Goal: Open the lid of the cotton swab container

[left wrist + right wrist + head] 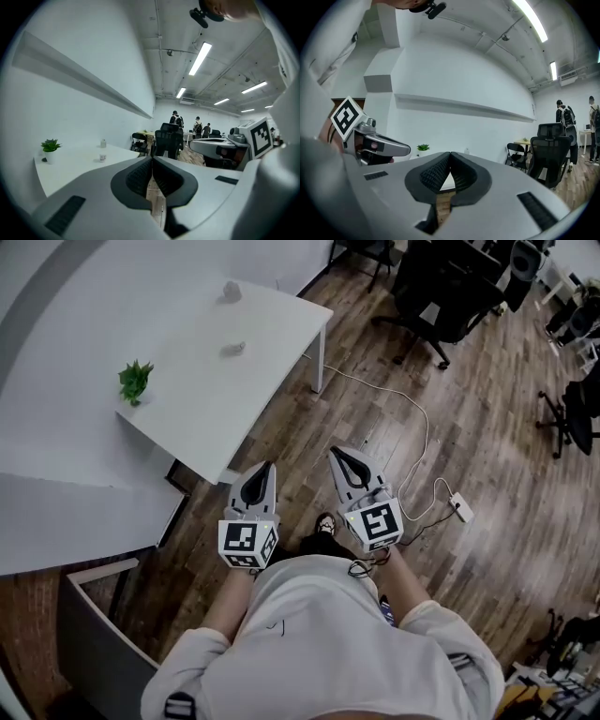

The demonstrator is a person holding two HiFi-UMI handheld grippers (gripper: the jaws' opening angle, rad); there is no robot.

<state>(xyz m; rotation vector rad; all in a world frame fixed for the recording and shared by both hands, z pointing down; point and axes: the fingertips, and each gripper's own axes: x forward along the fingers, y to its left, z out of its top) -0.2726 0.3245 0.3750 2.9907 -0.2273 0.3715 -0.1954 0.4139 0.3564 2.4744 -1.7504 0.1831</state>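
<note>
**Approach to the surface, both grippers empty**

Head view: the left gripper and the right gripper are held side by side over the wooden floor, short of the white surface, which lies at about eleven o'clock from them. On it a small pale thing is seen, with a second one beyond it at twelve o'clock and a potted plant at nine o'clock. The nearer one is judged to be the cotton swab container, though its lid cannot be made out from here. Nothing has been reached yet.

Left gripper view: the fingers are seen pressed together with nothing between them. The squat cotton swab container stands at ten o'clock of the left gripper, well apart, with a taller bottle-like thing just behind it.

Right gripper view: the fingers of the right gripper are likewise closed on nothing. The plant is visible beyond them.

The step in hand is judged to be the approach. It would be done well if both pairs of fingers were opened before the surface is reached. The container's body should be steadied by one gripper while the lid is taken by the other. Being light, the container could easily be knocked over, so contact should be made slowly.
</note>
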